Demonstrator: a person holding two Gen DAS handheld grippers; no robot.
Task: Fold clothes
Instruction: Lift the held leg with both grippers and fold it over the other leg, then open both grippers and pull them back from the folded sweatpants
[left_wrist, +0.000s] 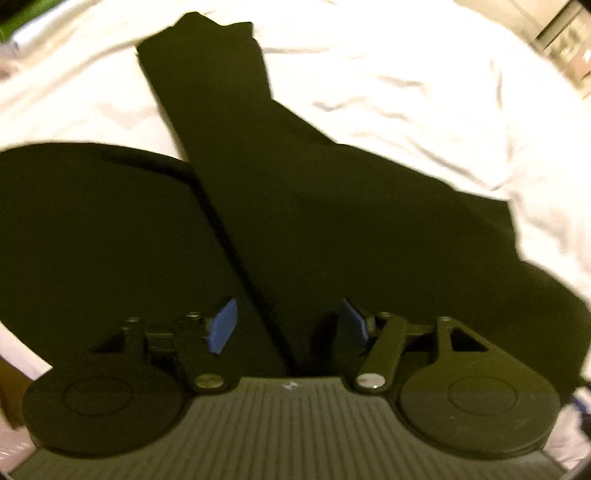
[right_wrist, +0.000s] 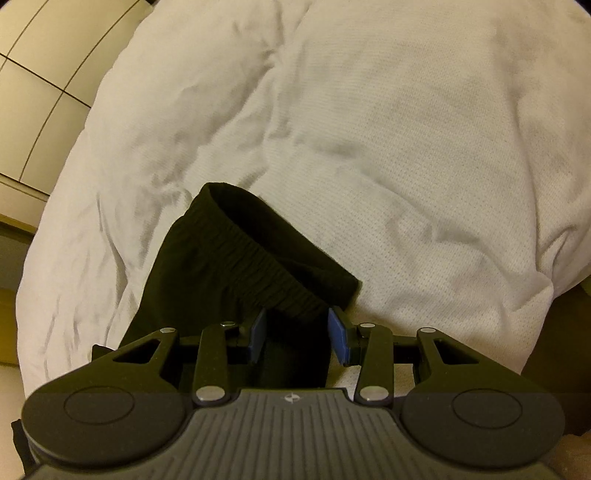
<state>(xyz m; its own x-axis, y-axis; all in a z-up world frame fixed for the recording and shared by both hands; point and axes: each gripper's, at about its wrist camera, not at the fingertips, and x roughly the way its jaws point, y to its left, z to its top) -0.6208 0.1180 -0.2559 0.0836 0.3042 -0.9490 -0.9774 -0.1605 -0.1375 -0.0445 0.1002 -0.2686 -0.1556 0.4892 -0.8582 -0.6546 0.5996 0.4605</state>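
1. Trousers (left_wrist: 295, 206): black, matte, soft knit; lying flat on the bed (left_wrist: 424, 81). In the left wrist view the long axis runs from 6 o'clock at the jaws up to 11 o'clock, where a narrow leg end tapers off; a wider dark panel spreads toward 3 o'clock.
2. Waistband (right_wrist: 266, 254): ribbed, gathered elastic, a thick rolled edge; seen in the right wrist view, slanting from 11 o'clock to 4 o'clock just ahead of the jaws.
3. Left gripper (left_wrist: 288, 325): jaws apart, blue pads clear of the cloth, nothing clamped; a fold edge of the trousers passes between them.
4. Right gripper (right_wrist: 297, 334): jaws part-way apart, with black cloth filling the gap below the waistband; whether the pads press on it, I cannot tell.
5. Key relation: the garment lies straight ahead of both grippers, the right at the waistband end, the left over the legs; judged so, the right is the nearer for lifting the waist over.
6. Bed cover: white, finely waffle-textured, creased and puffy; it carries the whole garment.
7. Floor (right_wrist: 33, 74): pale tiles with dark joints, at 10 o'clock in the right wrist view.
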